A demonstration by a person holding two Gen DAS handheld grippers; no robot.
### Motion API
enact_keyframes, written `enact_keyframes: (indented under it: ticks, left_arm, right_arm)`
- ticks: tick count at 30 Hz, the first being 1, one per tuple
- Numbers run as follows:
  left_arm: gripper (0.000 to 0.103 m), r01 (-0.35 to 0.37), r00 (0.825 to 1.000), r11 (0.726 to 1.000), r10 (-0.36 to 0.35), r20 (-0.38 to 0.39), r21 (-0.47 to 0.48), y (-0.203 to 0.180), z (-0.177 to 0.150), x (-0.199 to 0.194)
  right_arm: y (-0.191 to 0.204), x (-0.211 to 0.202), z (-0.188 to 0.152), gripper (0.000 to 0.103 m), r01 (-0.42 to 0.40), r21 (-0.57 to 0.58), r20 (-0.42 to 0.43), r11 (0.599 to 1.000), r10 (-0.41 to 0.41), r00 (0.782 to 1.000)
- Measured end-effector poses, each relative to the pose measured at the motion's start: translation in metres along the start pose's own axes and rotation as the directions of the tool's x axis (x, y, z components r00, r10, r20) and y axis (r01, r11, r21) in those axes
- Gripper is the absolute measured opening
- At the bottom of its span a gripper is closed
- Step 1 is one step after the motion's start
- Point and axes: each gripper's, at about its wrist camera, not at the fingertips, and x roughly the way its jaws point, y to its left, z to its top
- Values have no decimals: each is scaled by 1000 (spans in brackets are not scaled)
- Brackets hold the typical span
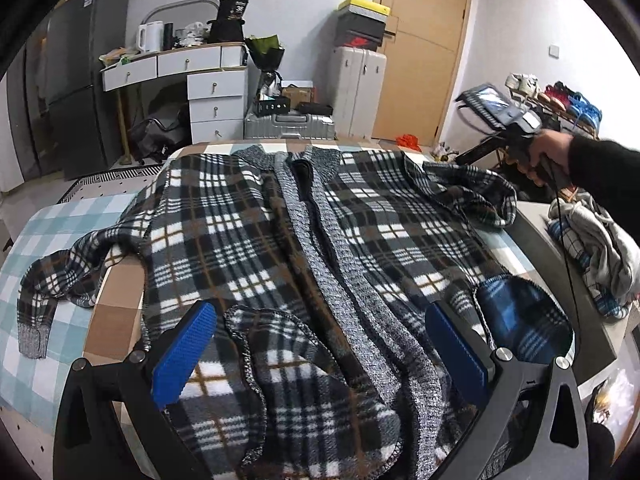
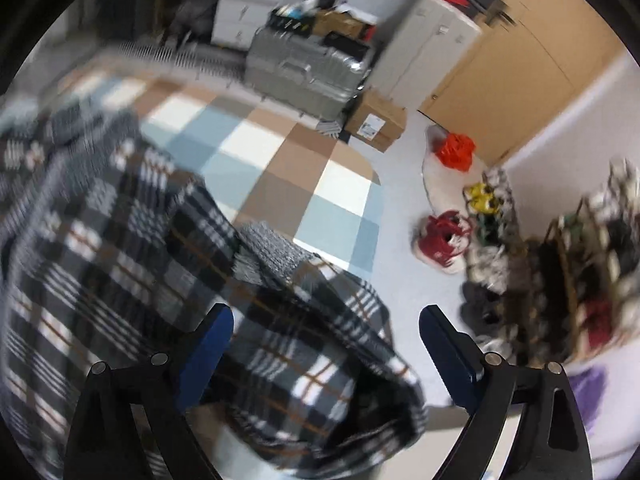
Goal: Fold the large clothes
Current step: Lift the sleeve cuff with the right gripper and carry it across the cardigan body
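A large plaid fleece jacket [image 1: 256, 232] with grey knit trim lies spread open, front up, on the checkered bed [image 1: 60, 224]. Its left sleeve [image 1: 52, 280] stretches left; its right sleeve [image 1: 472, 188] lies bunched at the far right. My left gripper [image 1: 320, 344] is open above the jacket's hem, holding nothing. My right gripper [image 1: 516, 128] is held by a hand over the right sleeve. In the blurred right wrist view the right gripper [image 2: 326, 344] is open just above the plaid sleeve [image 2: 304, 344] and its grey cuff [image 2: 268, 252], at the corner of the bed [image 2: 280, 152].
A pile of clothes [image 1: 600, 248] lies on a surface right of the bed. Suitcases [image 1: 288, 124], a desk with drawers [image 1: 200, 80], a fridge [image 1: 76, 84] and a door [image 1: 424, 40] stand behind. Shoes [image 2: 440, 240] and a rack [image 2: 580, 264] sit on the floor.
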Motion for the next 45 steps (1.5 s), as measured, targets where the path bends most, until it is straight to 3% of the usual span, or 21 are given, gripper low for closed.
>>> enact_keyframes:
  ticks: [5,9,12,13,14,16,18,20,24,28,33,34,35,36,37,39,42,45]
  left_arm:
    - [102,-21,1000,1000,21,-18,19,0,-4,1]
    - [102,-27,999,1000,27,-46,10,5,-2,8]
    - [102,-18,998,1000,18,-64,-1,7,1,13]
    - [102,-12,997,1000,12,-70,-4,7,1,13]
    - [102,-9,997,1000,9,-73,-6,7,2,14]
    - [102,-7,997,1000,6,-77,-7,6,2,16]
    - [102,-1,997,1000,1,-84,-5,4,2,17]
    - [102,-1,997,1000,0,-82,-3,3,2,16]
    - [102,-3,998,1000,3,-69,2,0,2,14]
    - [102,-15,999,1000,15,-52,0,1,3,12]
    - [102,-24,999,999,24,-28,-24,5,5,9]
    - [102,-26,999,999,25,-19,-27,5,5,8]
    - [102,-25,1000,999,25,-15,-29,5,6,7]
    - [102,-23,1000,999,23,-9,-34,5,6,6]
    - [102,-22,1000,999,22,-4,-38,5,6,5]
    - [102,-16,1000,999,16,3,-45,5,6,4]
    - [102,-23,1000,999,24,18,-42,4,5,0]
    - [102,-35,999,999,36,34,-36,5,3,-4]
  right_arm:
    - [26,34,17,94,21,-161,-49,987,-30,998]
    - [41,63,23,92,59,-317,-103,947,-97,990]
    - [40,77,25,69,16,-344,-151,939,-71,986]
    - [39,79,26,55,-10,-333,-166,943,-48,985]
    - [35,81,27,32,-48,-302,-188,952,-11,982]
    - [26,78,29,17,-83,-240,-195,967,36,980]
    - [11,69,29,12,-126,-150,-166,981,100,981]
    - [-12,59,27,11,-216,-10,-120,976,214,970]
    - [-65,21,7,10,-277,230,74,933,268,961]
    - [-142,-29,-38,9,-319,517,286,795,191,939]
    - [-226,-106,-116,9,-350,764,435,542,-33,900]
    - [-244,-121,-142,9,-389,796,472,463,-73,878]
    - [-251,-128,-160,9,-397,819,478,414,-111,871]
    - [-261,-133,-184,9,-384,857,454,344,-151,878]
    - [-266,-131,-197,9,-381,875,438,299,-151,886]
    - [-275,-133,-227,9,-346,910,389,227,-185,902]
    - [-278,-142,-263,9,-342,934,358,107,-228,905]
    - [-283,-146,-274,9,-300,952,306,63,-268,914]
